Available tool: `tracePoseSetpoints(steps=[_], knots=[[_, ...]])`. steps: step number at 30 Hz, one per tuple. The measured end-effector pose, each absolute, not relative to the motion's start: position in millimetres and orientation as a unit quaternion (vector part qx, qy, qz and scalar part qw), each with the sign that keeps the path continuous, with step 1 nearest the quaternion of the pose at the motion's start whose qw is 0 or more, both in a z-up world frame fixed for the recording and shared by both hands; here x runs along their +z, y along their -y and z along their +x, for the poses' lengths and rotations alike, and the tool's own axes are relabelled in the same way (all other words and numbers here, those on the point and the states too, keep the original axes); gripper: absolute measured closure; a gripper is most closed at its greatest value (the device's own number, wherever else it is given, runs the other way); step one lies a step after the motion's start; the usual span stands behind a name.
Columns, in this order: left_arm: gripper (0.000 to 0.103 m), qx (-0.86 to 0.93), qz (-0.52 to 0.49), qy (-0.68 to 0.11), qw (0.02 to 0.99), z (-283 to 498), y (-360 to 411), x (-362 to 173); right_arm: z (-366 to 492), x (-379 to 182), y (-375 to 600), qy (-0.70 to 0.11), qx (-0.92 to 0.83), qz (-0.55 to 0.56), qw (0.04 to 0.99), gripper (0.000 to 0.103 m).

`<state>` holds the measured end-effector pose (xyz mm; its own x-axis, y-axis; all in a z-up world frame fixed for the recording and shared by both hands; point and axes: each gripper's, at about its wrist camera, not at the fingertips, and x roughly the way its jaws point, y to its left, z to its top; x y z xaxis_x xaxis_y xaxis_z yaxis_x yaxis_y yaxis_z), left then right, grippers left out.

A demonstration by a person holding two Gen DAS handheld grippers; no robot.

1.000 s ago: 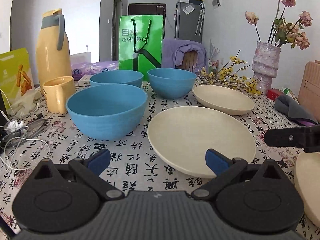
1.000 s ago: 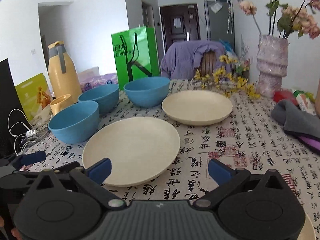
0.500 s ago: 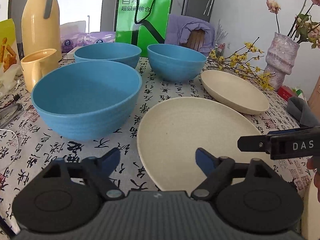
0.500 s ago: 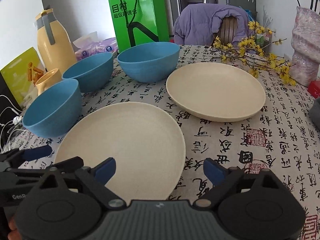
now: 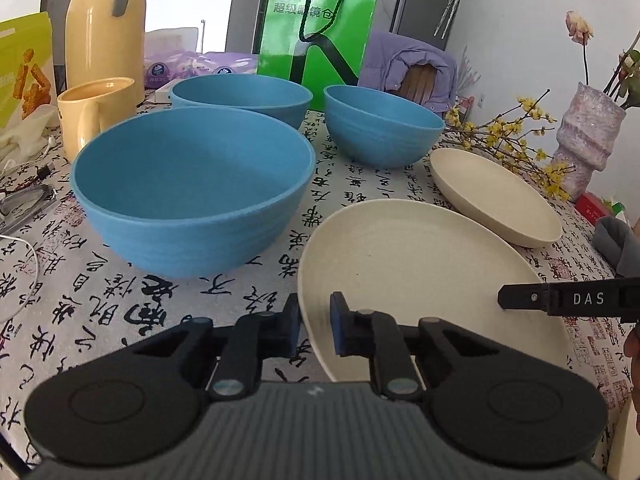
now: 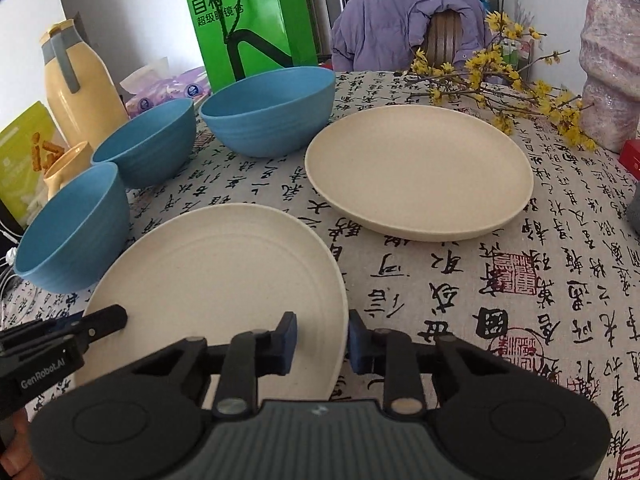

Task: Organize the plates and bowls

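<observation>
A near cream plate (image 5: 420, 272) (image 6: 224, 280) lies on the patterned tablecloth. My left gripper (image 5: 314, 330) straddles its left rim, jaws narrowed with a small gap. My right gripper (image 6: 319, 344) straddles its right rim, jaws also narrowed around the edge. A second cream plate (image 5: 496, 196) (image 6: 420, 172) lies farther back. Three blue bowls stand on the left: a near one (image 5: 192, 188) (image 6: 68, 228), a far left one (image 5: 240, 94) (image 6: 148, 140) and a far right one (image 5: 382, 124) (image 6: 268, 112).
A yellow jug (image 5: 104, 28), a yellow cup (image 5: 94, 110) and a snack bag (image 5: 24, 68) stand at the left. A green bag (image 5: 320, 24) stands at the back. A vase (image 6: 608, 68) with yellow twigs (image 6: 500, 80) is at the right. Cables (image 5: 20, 200) lie at the left edge.
Both grippers moved forward and down to the near plate and narrowed their jaws around its opposite rims. The plate still lies on the cloth.
</observation>
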<state>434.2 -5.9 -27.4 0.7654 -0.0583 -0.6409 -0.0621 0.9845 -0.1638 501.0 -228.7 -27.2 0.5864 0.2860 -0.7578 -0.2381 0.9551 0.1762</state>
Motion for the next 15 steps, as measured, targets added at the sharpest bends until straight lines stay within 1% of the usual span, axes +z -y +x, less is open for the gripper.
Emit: tracePoseSetpoints(steps=[1, 3, 5, 8, 15], knots=[[0.089, 0.001, -0.088, -0.343, 0.935, 433.5, 5.5, -26.5, 500.4, -27.3, 227.4, -0.428, 0.150, 0.020, 0.891, 0.082], [0.089, 0.003, -0.088, -0.344, 0.935, 430.3, 4.7, -23.1, 498.1, -26.6, 227.6, -0.426, 0.146, 0.020, 0.892, 0.083], [0.090, 0.004, -0.082, -0.335, 0.939, 422.8, 4.4, -17.2, 493.1, -25.0, 227.6, -0.424, 0.145, 0.021, 0.894, 0.088], [0.091, -0.002, -0.074, -0.320, 0.944, 407.9, 4.9, -6.0, 480.0, -18.1, 228.7, -0.415, 0.136, 0.023, 0.899, 0.091], [0.091, -0.009, -0.062, -0.289, 0.955, 356.7, -0.9, 19.7, 428.5, 8.8, 225.1, -0.377, 0.133, 0.027, 0.916, 0.091]])
